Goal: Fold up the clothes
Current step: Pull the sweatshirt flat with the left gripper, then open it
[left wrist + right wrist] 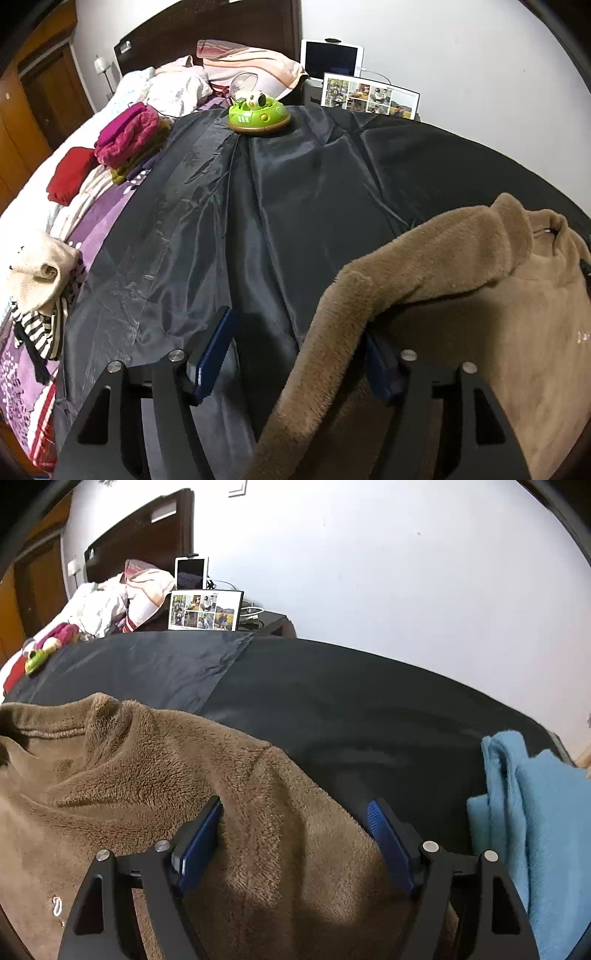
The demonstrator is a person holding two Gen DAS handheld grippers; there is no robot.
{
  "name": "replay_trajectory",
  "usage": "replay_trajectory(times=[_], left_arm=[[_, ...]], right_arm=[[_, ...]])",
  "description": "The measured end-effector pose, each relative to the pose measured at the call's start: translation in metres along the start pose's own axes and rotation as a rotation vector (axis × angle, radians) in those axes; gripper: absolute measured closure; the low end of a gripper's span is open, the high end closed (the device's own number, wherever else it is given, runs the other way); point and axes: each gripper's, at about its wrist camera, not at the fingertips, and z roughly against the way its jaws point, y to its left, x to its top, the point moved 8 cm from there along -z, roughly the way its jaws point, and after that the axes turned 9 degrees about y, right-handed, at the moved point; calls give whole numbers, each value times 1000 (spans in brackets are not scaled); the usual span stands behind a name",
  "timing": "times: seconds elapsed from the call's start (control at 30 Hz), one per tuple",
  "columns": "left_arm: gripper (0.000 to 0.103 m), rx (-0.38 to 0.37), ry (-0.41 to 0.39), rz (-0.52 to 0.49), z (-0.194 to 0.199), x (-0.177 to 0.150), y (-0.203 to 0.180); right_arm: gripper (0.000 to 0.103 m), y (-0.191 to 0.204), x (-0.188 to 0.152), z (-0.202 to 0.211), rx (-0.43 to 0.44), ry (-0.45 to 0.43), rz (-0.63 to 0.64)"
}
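Left gripper (295,343) spread wide, blue pads (216,350) apart; a sleeve of the brown fleece sweater (480,314) passes between the jaws, nearer its right pad, not pinched. Black shiny sheet (258,206) lies under and ahead of it. Far ahead on the sheet sits a green round plastic toy (258,116). Off to its left, a folded stack topped by a magenta knit (127,134), and a cream garment over striped cloth (40,280) nearer by.

Right gripper (295,823) also spread, sweater (147,775) fleece bulging between the pads, touching the left pad (201,840), right pad clear of it. Light blue fleece cloth (528,830) just to its right. Framed photo collage (205,611) far ahead by the white wall.
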Motion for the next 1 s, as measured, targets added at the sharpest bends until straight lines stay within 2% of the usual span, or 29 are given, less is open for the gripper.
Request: replay_trajectory(times=[0.13, 0.23, 0.27, 0.4, 0.63, 0.83, 0.87, 0.97, 1.0], left_arm=[[33, -48, -22, -21, 26, -9, 4], [26, -85, -51, -38, 55, -23, 14], [23, -86, -59, -45, 64, -31, 17], [22, -93, -71, -69, 92, -67, 33], [22, -89, -10, -62, 86, -134, 50], [22, -101, -5, 22, 70, -151, 64], [24, -110, -5, 35, 67, -150, 65], [44, -131, 4, 56, 59, -147, 63], [48, -138, 6, 62, 56, -147, 62]], right_arm=[[24, -2, -4, 2, 4, -3, 0], [24, 1, -4, 4, 2, -9, 15], [24, 3, -5, 5, 3, -10, 23], [24, 13, -10, 25, 18, -32, 70], [24, 41, -35, 73, 106, -70, 168], [24, 66, -67, 105, 146, -97, 246], [24, 69, -72, 108, 152, -99, 250], [24, 76, -88, 111, 164, -95, 262], [24, 77, -92, 111, 167, -92, 266]])
